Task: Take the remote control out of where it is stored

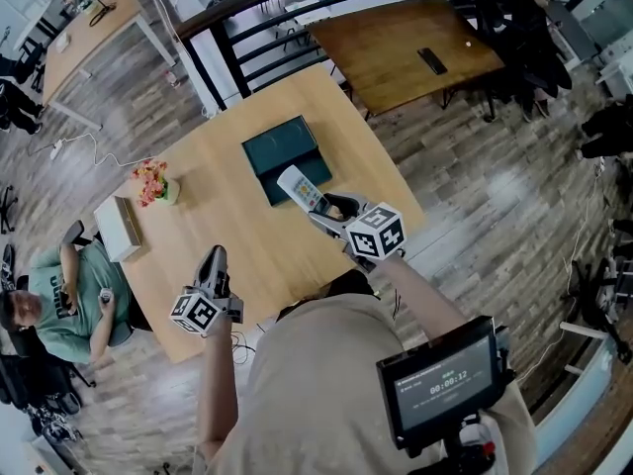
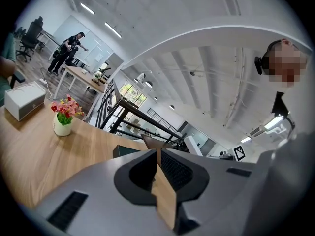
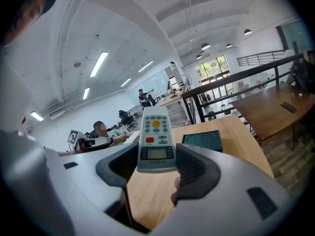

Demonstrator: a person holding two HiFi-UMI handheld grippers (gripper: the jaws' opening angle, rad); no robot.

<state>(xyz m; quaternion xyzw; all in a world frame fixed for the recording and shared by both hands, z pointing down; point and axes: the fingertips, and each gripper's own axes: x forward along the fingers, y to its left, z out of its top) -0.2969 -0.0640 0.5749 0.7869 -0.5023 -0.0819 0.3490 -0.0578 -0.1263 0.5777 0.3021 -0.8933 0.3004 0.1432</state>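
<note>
right gripper view looks straight at my right tongs (image 3: 157, 156), and they are clamped on the remote control (image 3: 156, 132). its button side faces the camera, a pad presses each long edge, and its top end stands up clear of them. its bottom end is cut off by the jaws, so i cannot make out how far down it goes. one of my fingertips (image 3: 175, 191) peeks out under the right jaw.

from the head view the right tongs (image 1: 326, 206) hold the remote control (image 1: 302, 188) up by the table's (image 1: 227, 255) right edge. its tip overlaps the near corner of the dark green box (image 1: 282, 151) at the table's middle. i cannot tell what is inside the box from here; in the right gripper view the box (image 3: 203, 140) shows only as a flat dark slab past the remote.

my left tongs (image 2: 158, 159) are clenched with nothing between the pads. in the head view the left tongs (image 1: 213, 260) sit over the table's near left edge. whether they touch the wood i cannot tell.

toward the table's left corner are a small flower pot (image 1: 151, 181) and a white box (image 1: 119, 228). a seated person (image 1: 69, 295) beside that corner is partly cut off by the frame.
</note>
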